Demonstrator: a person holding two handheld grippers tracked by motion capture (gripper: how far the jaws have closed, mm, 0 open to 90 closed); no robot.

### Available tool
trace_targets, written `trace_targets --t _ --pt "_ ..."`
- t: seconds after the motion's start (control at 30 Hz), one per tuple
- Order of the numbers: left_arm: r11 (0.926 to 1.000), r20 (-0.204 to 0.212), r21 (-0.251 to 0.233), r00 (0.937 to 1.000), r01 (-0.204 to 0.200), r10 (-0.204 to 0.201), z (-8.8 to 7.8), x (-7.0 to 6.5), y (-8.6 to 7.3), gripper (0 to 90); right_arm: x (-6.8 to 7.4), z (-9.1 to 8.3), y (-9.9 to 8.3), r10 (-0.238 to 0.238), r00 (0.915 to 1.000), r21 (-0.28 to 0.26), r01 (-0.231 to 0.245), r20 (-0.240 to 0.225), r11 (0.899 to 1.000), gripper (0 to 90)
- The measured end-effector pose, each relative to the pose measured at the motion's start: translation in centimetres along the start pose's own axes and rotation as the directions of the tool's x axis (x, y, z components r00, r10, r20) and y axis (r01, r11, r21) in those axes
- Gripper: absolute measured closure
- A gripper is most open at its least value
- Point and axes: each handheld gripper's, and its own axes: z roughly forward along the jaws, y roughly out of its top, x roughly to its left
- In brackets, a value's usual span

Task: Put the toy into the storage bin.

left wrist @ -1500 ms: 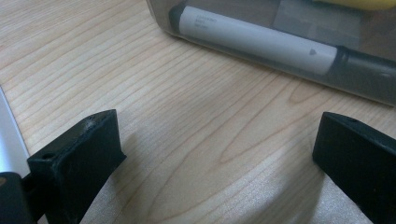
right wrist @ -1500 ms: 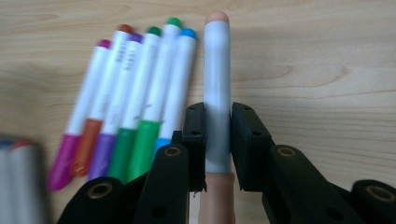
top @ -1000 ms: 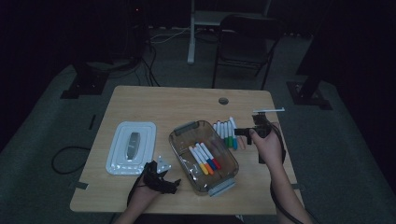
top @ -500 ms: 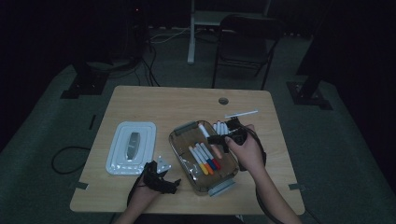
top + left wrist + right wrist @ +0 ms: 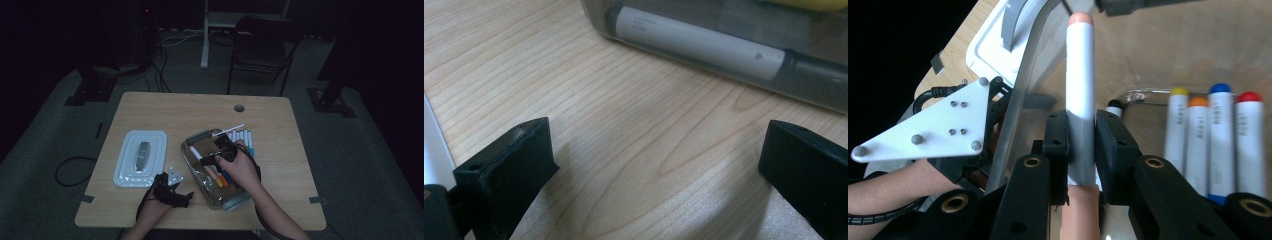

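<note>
Left tool (image 5: 172, 191) low near desk's front edge, jaws wide apart. Right tool (image 5: 1081, 137) extended forward, jaws clamped, forearm angled in from lower right.

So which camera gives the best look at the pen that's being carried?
The right gripper view: the marker stands close up between the right gripper jaws, its peach cap and white barrel plain. The high view shows it as a thin white stick above the clear bin. The left gripper view shows a different marker inside the bin.
</note>
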Motion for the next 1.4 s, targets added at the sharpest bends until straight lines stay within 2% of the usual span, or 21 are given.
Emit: trace_targets --t 0.07,0.13,0.23,0.33,0.4,0.6,0.7,0.9,1.0,1.2,1.33,1.4 --pt "1.0 0.0 0.0 1.0 0.001 -0.001 0.0 0.0 0.0 1.9 0.1 0.7 0.1 -0.005 1.0 0.031 0.005 0.003 0.999 76.5" --pt "1.0 0.0 0.0 1.0 0.0 0.0 0.0 0.0 0.0 1.9 0.1 1.0 0.1 -0.006 1.0 0.033 0.006 0.002 0.999 76.5" --pt "1.0 -0.001 -0.001 1.0 0.0 0.0 0.0 0.0 0.0 1.9 0.2 2.3 0.2 -0.01 0.9997 0.093 0.009 0.02 0.996 76.5" --pt "1.0 -0.001 -0.002 1.0 0.001 -0.001 0.0 0.0 0.0 1.9 0.1 3.2 0.1 -0.017 0.9988 0.124 0.011 0.045 0.992 76.5" --pt "1.0 -0.001 -0.002 1.0 0.002 -0.002 0.0 0.0 0.0 1.9 0.0 3.7 0.1 -0.015 0.9989 0.141 0.008 0.045 0.99 76.5" --pt "1.0 -0.002 -0.002 1.0 0.001 -0.001 0.0 0.0 0.0 1.9 -0.2 5.3 0.1 -0.019 0.9965 0.216 0.001 0.081 0.976 76.5" --pt "1.0 -0.001 -0.003 1.0 0.001 -0.001 0.0 0.0 0.0 1.9 -0.3 6.1 -0.1 -0.02 0.9968 0.251 0.0 0.078 0.968 76.5" --pt "1.0 -0.002 -0.002 1.0 -0.001 0.001 0.0 0.0 0.0 1.9 -0.5 7.3 -0.6 -0.039 0.9943 0.304 0.007 0.099 0.953 76.4" --pt "1.0 -0.001 -0.002 1.0 0.001 -0.001 0.0 0.0 0.0 1.9 -0.6 7.3 -0.6 -0.035 0.9948 0.31 0.004 0.096 0.951 76.0" --pt "1.0 -0.001 -0.003 1.0 0.002 -0.002 0.0 0.0 0.0 1.9 -0.9 7.3 -0.8 -0.039 0.995 0.315 0.008 0.092 0.949 71.7" --pt "1.0 0.0 -0.002 1.0 0.002 -0.002 0.0 0.0 0.0 1.9 -1.0 6.5 -0.8 -0.056 0.995 0.273 0.031 0.083 0.961 69.8" --pt "1.0 0.0 -0.002 1.0 0.002 -0.002 0.0 0.0 0.0 1.9 -0.9 5.5 -0.7 -0.067 0.9951 0.231 0.048 0.073 0.972 69.1"
